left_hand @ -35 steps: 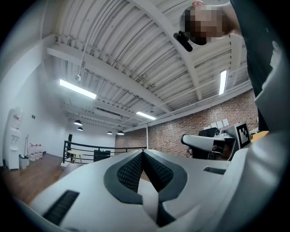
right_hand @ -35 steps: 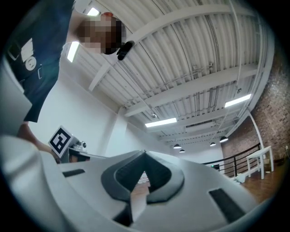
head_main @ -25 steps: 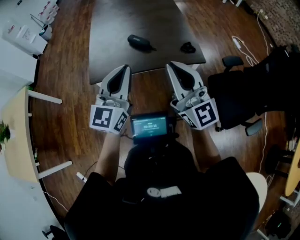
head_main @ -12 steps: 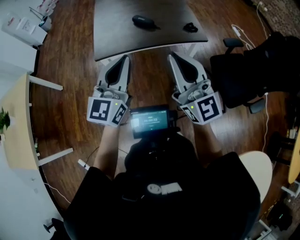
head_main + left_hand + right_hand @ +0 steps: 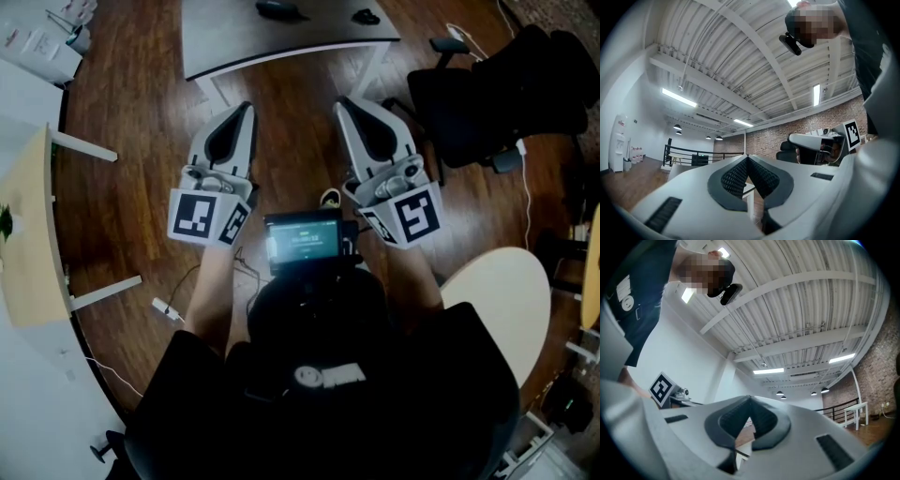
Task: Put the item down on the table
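The dark table (image 5: 281,42) lies at the top edge of the head view, with an oblong black item (image 5: 279,9) and a smaller black item (image 5: 366,16) resting on it. My left gripper (image 5: 246,106) and right gripper (image 5: 339,101) are held side by side over the wooden floor, well short of the table and pointing toward it. In the left gripper view the left gripper (image 5: 747,157) has its ribbed pads meeting at the tip, with nothing between them. The right gripper (image 5: 750,398) in its own view is likewise shut and empty. Both gripper views look up at the ceiling.
A black office chair (image 5: 487,94) stands to the right of the table, and a round white tabletop (image 5: 497,300) sits at lower right. A light wooden table (image 5: 28,244) runs along the left. A small screen (image 5: 302,242) hangs at the person's chest. Cables trail on the floor.
The table and the two black items on it have slid toward the top edge of the head view as the person backed away. Both grippers keep the same shut pose, side by side.
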Demonstrator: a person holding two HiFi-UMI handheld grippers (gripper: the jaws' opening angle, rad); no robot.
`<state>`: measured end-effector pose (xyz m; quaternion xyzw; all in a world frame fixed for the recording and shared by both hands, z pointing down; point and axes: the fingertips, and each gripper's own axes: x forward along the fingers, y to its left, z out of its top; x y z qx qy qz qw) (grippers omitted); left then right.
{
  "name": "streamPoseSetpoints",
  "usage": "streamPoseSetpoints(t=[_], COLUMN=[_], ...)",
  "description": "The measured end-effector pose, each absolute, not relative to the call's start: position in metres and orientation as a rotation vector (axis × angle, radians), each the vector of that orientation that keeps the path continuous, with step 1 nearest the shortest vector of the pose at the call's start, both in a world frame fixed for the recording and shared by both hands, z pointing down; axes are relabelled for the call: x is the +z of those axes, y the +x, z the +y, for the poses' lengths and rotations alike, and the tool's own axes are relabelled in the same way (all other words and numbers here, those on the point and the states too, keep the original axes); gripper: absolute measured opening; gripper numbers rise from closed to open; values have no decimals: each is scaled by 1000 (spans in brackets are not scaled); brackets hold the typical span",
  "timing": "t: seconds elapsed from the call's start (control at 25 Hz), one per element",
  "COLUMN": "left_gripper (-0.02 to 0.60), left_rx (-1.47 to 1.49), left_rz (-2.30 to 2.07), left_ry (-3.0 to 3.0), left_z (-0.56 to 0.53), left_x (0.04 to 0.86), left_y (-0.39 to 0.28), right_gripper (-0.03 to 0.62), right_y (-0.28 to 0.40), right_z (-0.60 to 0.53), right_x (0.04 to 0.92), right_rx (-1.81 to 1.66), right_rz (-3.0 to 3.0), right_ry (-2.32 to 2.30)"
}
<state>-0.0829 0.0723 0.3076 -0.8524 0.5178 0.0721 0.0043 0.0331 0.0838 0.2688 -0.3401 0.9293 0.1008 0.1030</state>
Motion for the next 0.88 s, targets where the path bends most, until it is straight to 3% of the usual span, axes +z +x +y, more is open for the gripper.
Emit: streamPoseSetpoints(t=[0.88], left_gripper=[-6], left_rx=[115], left_rz=[1662], left_ry=[-2596], left_z=[192], left_x=[277], left_y=[54], right_gripper=[3], right_y=[166], right_z=[188], right_x=[255], right_rx=[222], right_rz=[2696], right_ry=[-934])
